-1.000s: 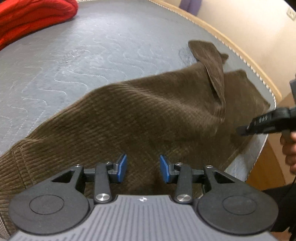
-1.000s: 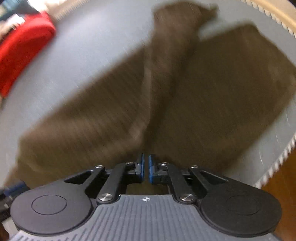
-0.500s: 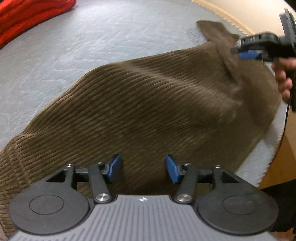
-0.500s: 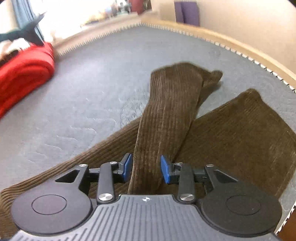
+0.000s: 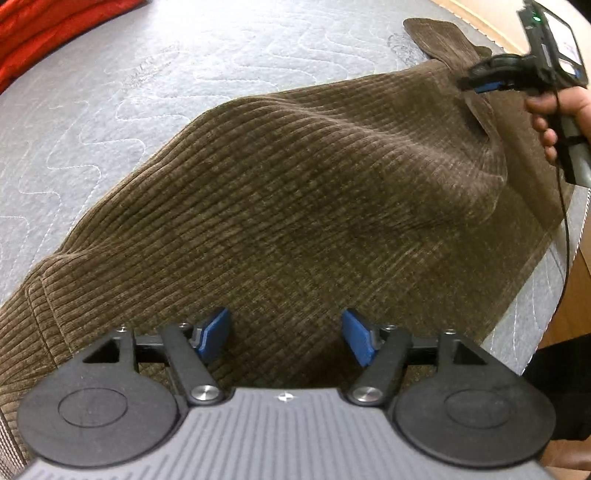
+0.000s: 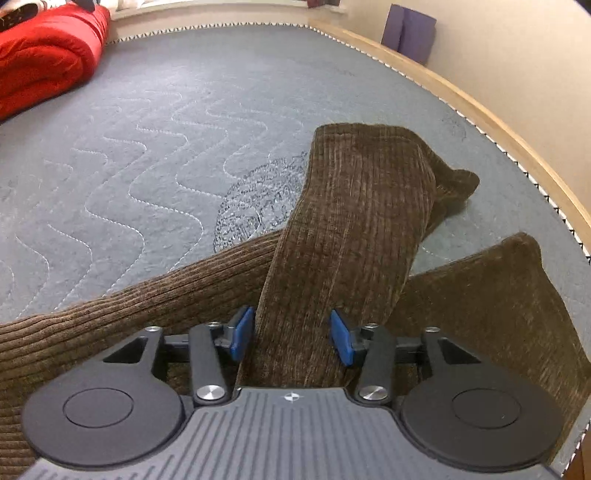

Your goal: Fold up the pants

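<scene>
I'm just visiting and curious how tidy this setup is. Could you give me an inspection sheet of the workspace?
Surface: grey quilted mattress.
Job's things: brown corduroy pants spread out, one leg flipped across the rest.
Clutter: red blanket at the far left.
Grippers: left gripper open above the pants, jaws just been opening; right gripper astride the flipped leg, jaws just been closing, grip unclear.
Cables: black cable hanging from the right gripper.
Surroundings: wooden bed frame, beige wall, purple item leaning there.

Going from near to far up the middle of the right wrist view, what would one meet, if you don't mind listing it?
right gripper → folded-over pant leg → grey quilted mattress → wooden bed edge
</scene>
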`<state>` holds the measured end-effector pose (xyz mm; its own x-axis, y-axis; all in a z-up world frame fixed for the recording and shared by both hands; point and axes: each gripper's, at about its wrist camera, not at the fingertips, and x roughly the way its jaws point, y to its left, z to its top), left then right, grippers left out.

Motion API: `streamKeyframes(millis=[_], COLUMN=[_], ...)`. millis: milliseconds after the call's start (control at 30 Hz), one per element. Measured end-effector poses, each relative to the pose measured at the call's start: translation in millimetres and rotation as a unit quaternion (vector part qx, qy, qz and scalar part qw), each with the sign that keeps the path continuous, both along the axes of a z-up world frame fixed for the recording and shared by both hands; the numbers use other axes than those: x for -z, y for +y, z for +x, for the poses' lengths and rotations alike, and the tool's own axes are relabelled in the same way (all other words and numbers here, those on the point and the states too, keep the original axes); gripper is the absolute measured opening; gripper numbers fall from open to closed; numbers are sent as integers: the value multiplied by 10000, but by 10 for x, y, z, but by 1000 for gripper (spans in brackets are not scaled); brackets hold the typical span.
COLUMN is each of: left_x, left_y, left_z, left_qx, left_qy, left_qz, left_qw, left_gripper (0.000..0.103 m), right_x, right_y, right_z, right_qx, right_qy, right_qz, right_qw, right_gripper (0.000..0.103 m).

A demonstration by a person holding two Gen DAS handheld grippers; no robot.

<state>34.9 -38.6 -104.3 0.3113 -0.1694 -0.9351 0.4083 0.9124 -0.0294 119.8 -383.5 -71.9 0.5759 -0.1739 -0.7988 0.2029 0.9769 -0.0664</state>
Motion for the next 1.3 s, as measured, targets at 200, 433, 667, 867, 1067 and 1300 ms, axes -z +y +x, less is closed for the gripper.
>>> streamKeyframes(millis=[200,433,667,867,1067,1300], left_x=[-125,-205,-196,-185,-196,-351], left_y=[-43,-128,-129,-83,-34,-50], left_z=[-67,-135,-142,-71,76,159], left_qx=[39,51,-122,-247,-336,-399], left_qy=[-188,-320,-390,-370,-350,-503], left_qz=[-41,-51,11,-43,-80,-231], left_qw=[9998,9995,9992,9990,9988,9977], left_gripper=[73,73,73,73,73,73], right_x=[-513,-317,-579,-277,208,-378], right_y=[-479,-1205,-1429,-874,-461,-1226], right_z=[-470,-1274,-1169,-645,-195,-437], right_qx=[564,1620,1434,-115,-830,578], right_qy=[-542,746,-781,-1021,-96,-1168], right_qz=[362,1666,1119,87,-1397,-607], right_qw=[9963,9698,9802,9947,9867,9896], right_gripper=[6,5,16,42,40,2])
